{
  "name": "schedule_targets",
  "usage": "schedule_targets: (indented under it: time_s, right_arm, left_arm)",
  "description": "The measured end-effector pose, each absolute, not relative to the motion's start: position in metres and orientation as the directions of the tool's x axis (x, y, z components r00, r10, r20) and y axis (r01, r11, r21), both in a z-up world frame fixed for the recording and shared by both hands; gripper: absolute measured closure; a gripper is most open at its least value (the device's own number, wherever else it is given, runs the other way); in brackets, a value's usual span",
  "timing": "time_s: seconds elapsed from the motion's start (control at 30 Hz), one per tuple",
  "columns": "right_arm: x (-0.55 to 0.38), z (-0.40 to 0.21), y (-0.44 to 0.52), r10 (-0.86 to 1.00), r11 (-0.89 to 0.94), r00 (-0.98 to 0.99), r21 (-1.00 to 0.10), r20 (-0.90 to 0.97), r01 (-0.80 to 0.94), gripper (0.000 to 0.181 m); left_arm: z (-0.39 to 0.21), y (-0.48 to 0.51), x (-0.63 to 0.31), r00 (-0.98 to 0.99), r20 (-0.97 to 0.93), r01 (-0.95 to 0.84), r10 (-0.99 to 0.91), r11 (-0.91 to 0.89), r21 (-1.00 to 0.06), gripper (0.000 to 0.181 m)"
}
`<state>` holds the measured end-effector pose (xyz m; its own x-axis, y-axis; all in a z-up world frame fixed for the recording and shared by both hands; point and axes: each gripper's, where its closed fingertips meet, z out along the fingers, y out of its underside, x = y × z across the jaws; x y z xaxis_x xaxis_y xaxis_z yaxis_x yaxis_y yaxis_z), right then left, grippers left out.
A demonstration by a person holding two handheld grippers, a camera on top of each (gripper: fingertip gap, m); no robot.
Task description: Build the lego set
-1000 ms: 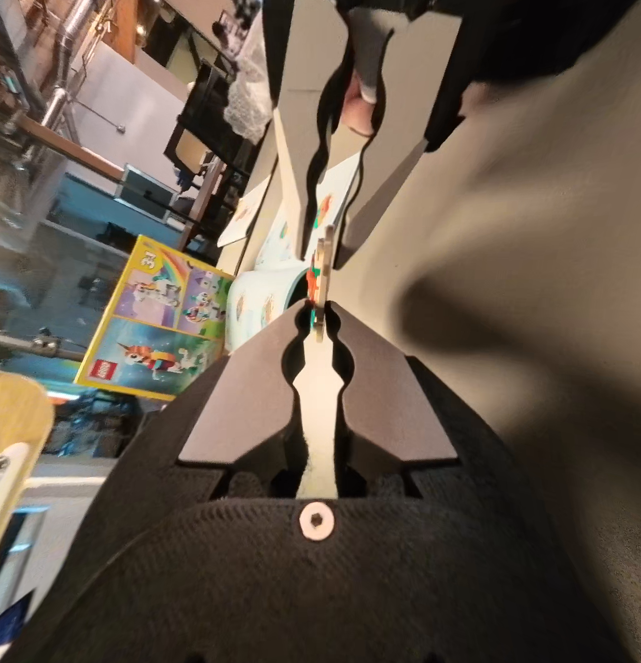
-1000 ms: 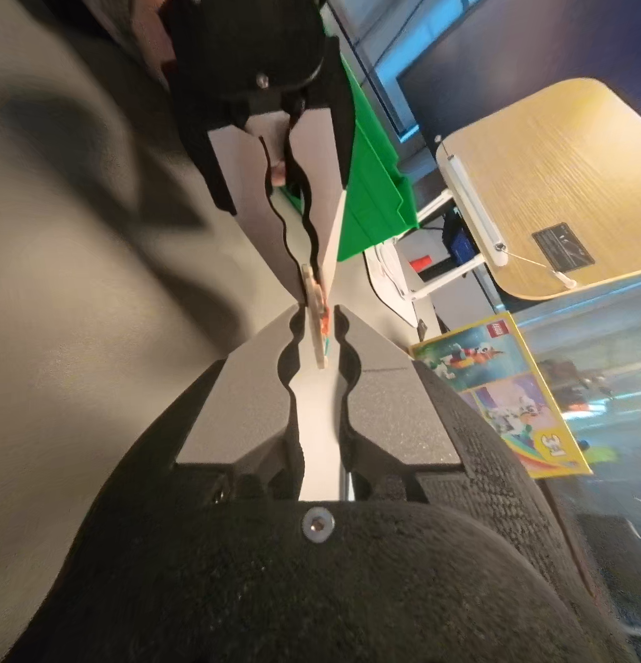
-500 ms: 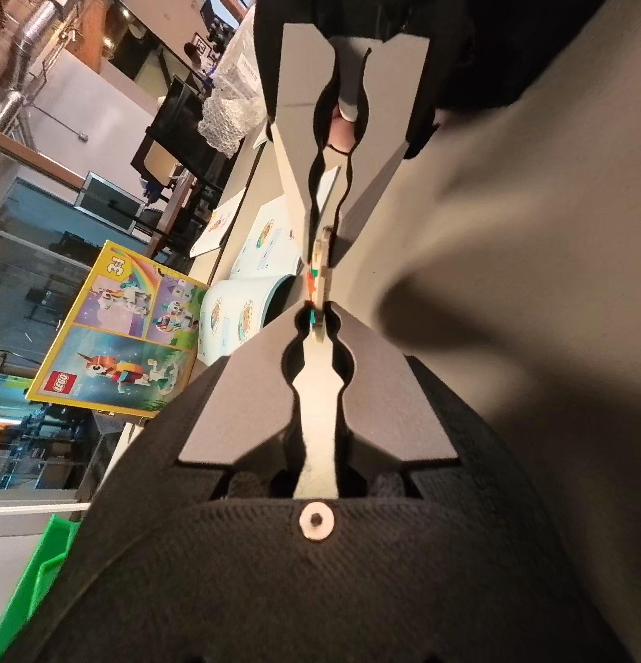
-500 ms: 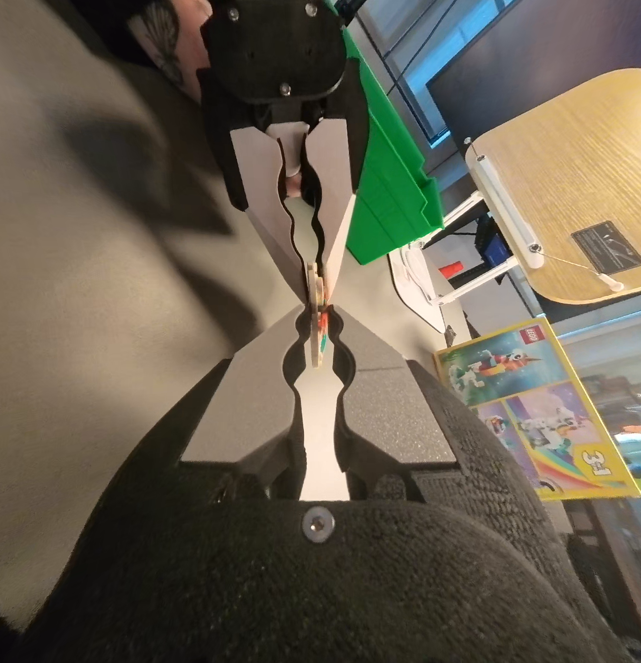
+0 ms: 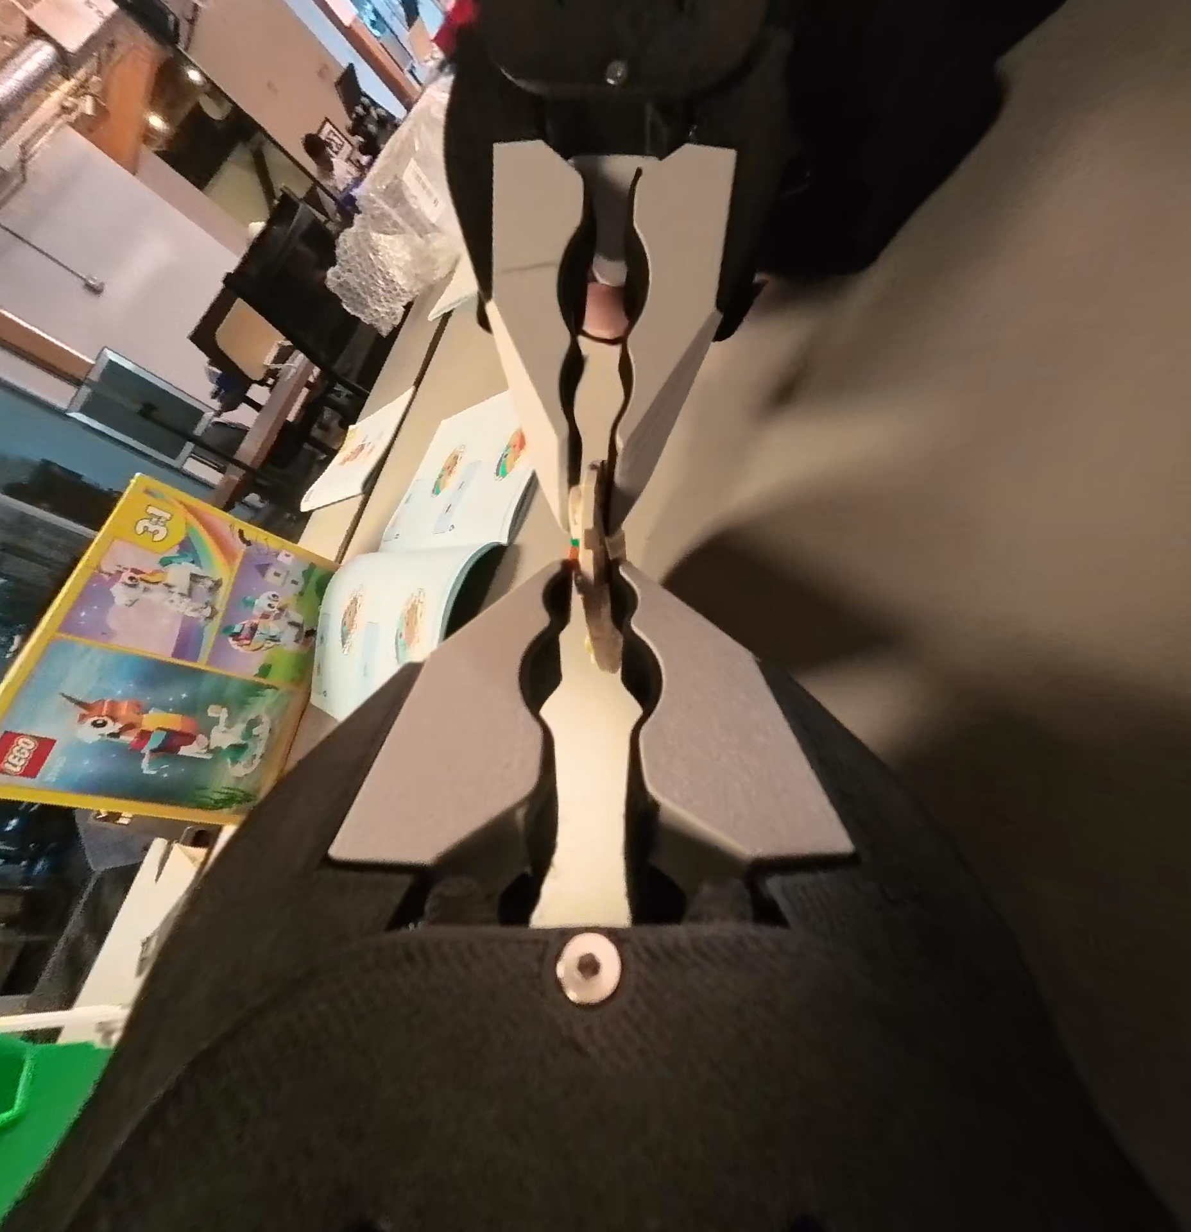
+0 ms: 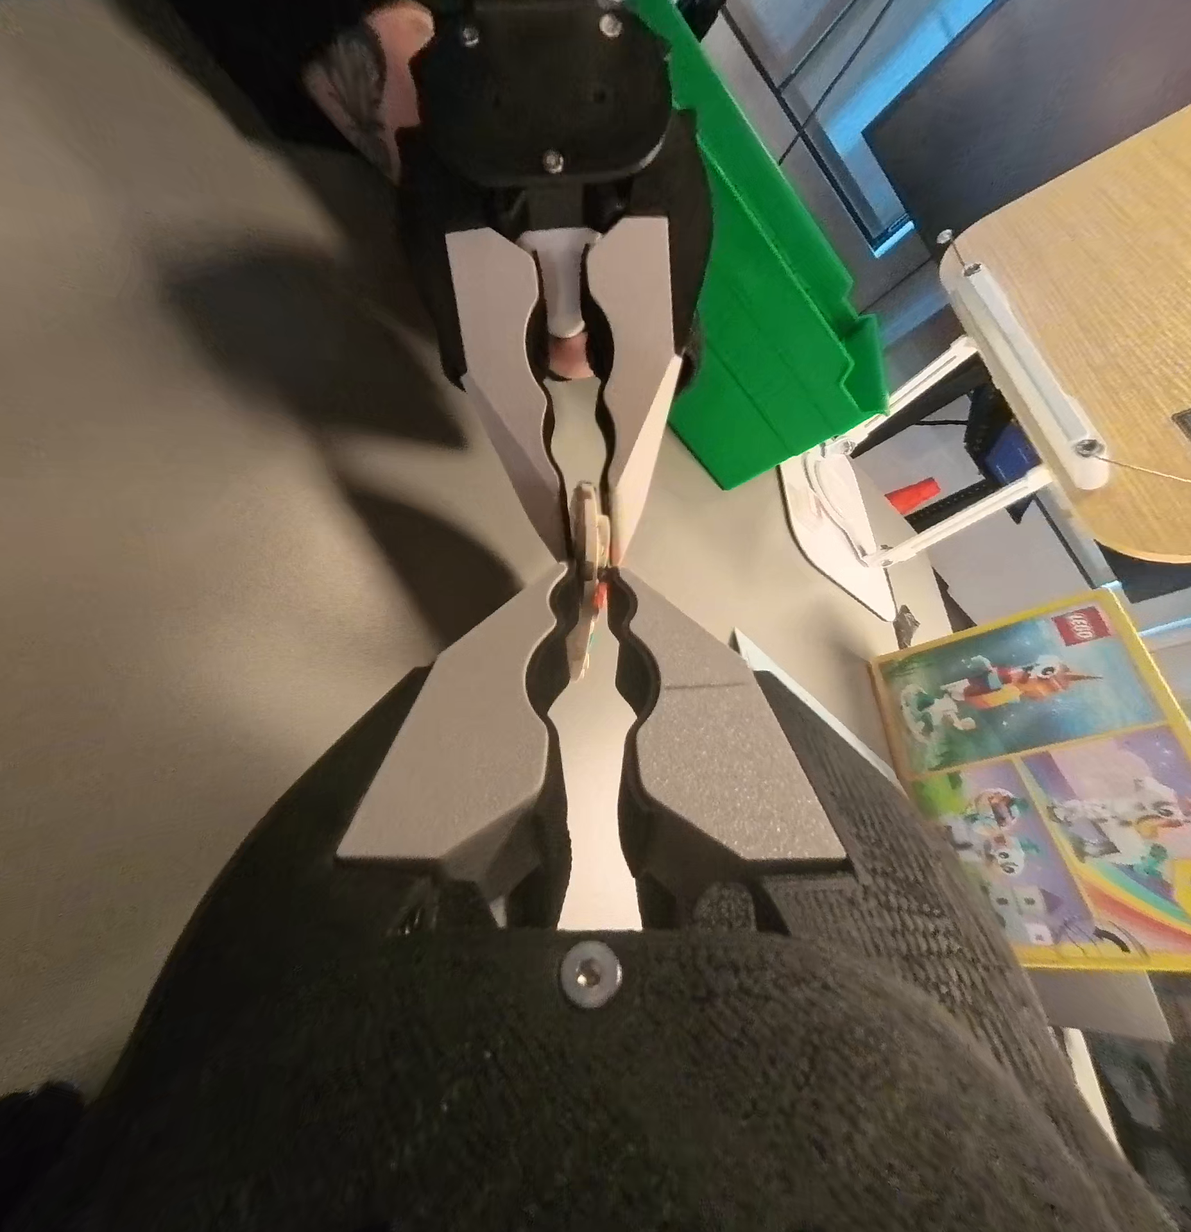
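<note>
Pinching one thin lego piece [image 5: 596,580] edge-on, left tongs [image 5: 594,579] and right tongs [image 6: 587,575] meet tip-to-tip

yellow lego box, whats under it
The yellow box lies flat on the grey table, beside the open instruction booklet. Whatever is beneath it is covered.

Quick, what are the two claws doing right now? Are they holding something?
Left gripper: closed on one end of the flat tan lego piece.
Right gripper: closed on the other end of the same piece.
</note>
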<state>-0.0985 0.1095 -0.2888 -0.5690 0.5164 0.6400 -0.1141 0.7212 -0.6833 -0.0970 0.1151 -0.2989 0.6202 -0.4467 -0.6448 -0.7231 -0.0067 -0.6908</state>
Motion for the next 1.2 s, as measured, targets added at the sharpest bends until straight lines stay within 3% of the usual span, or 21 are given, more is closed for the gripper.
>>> schedule_targets:
  time_s: [0.37, 0.47, 0.57, 0.67, 0.73, 0.87, 0.93, 1.2]
  right_arm:
    - [-0.099, -0.297, 0.107, 0.469, 0.774, -0.559, -0.623, 0.683, -0.112, 0.175]
    - [-0.100, -0.284, 0.109, 0.403, 0.826, -0.418, -0.520, 0.814, -0.216, 0.175]
    - [-0.098, -0.265, 0.113, 0.277, 0.896, -0.198, -0.327, 0.940, -0.301, 0.174]
    - [-0.099, -0.263, 0.115, 0.138, 0.943, -0.069, -0.153, 0.988, -0.295, 0.173]
    - [-0.098, -0.259, 0.112, 0.113, 0.947, -0.024, -0.115, 0.993, -0.301, 0.173]
    - [-0.097, -0.254, 0.113, 0.120, 0.946, 0.007, -0.112, 0.993, -0.306, 0.175]
    - [-0.096, -0.254, 0.113, 0.124, 0.944, 0.005, -0.116, 0.992, -0.310, 0.175]
    - [-0.096, -0.255, 0.112, 0.117, 0.944, 0.004, -0.110, 0.993, -0.311, 0.173]
  left_arm:
    - [-0.306, 0.113, -0.098, 0.596, -0.633, -0.754, -0.494, -0.076, -0.652, 0.172]
    - [-0.290, 0.117, -0.099, 0.635, -0.662, -0.722, -0.397, 0.000, -0.692, 0.172]
    - [-0.284, 0.117, -0.095, 0.744, -0.502, -0.572, -0.440, -0.034, -0.819, 0.138]
    - [-0.272, 0.116, -0.100, 0.780, -0.454, -0.506, -0.431, -0.006, -0.863, 0.133]
    - [-0.266, 0.113, -0.104, 0.730, -0.575, -0.601, -0.370, 0.055, -0.798, 0.143]
    - [-0.269, 0.111, -0.107, 0.466, -0.857, -0.862, -0.218, 0.105, -0.496, 0.153]
    - [-0.269, 0.113, -0.111, 0.377, -0.913, -0.914, -0.158, 0.094, -0.394, 0.158]
    - [-0.259, 0.107, -0.103, 0.264, -0.962, -0.949, -0.064, 0.158, -0.271, 0.159]
